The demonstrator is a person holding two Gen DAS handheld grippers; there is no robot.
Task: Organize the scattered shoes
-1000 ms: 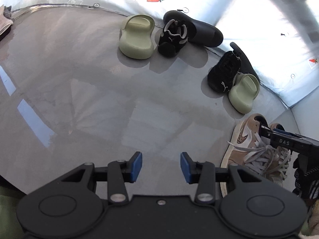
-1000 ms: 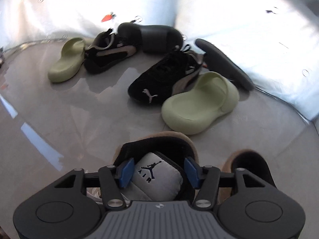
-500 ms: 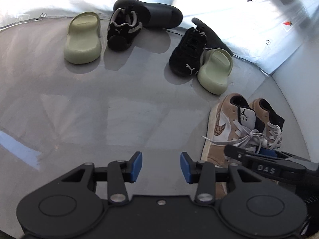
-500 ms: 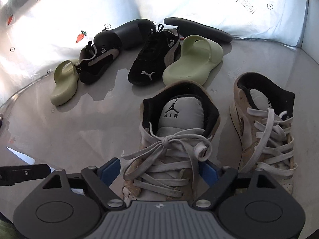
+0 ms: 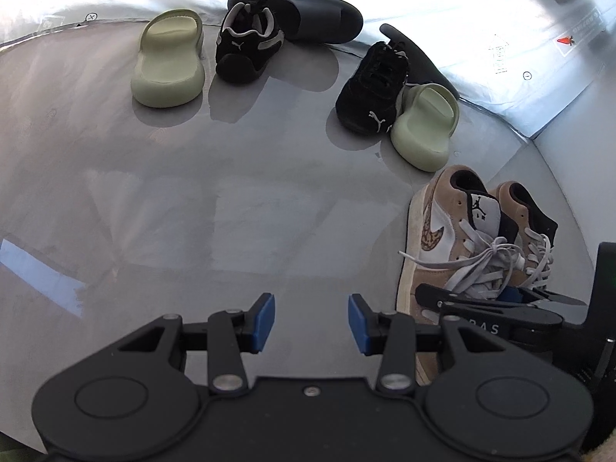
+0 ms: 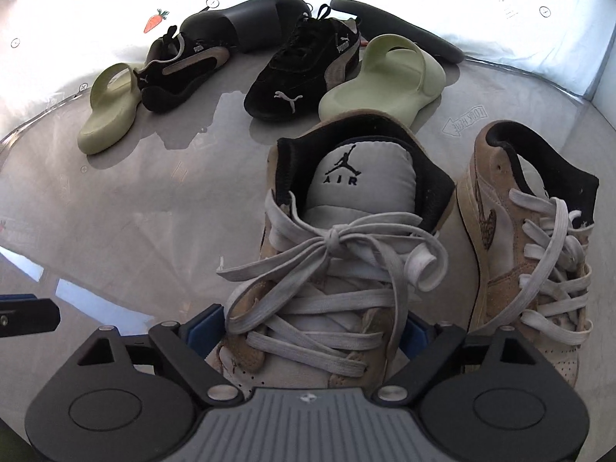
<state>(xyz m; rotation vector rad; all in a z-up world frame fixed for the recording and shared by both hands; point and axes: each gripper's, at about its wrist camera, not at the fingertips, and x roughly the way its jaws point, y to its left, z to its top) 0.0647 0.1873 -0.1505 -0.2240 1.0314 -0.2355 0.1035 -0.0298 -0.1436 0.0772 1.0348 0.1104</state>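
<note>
Right gripper (image 6: 308,331) jaws wide, straddling tan sneaker (image 6: 338,269), pads clear; left gripper (image 5: 311,321) narrow, empty, beside it.

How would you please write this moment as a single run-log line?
left gripper: open, nothing between pads | right gripper: open, straddling left tan sneaker | right tan sneaker: beside it | slides, black sneakers: unsorted

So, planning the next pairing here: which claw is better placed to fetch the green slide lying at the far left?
Left. The left claw is empty, jaws apart over bare floor, facing that green slide. The right claw straddles a tan sneaker.
</note>
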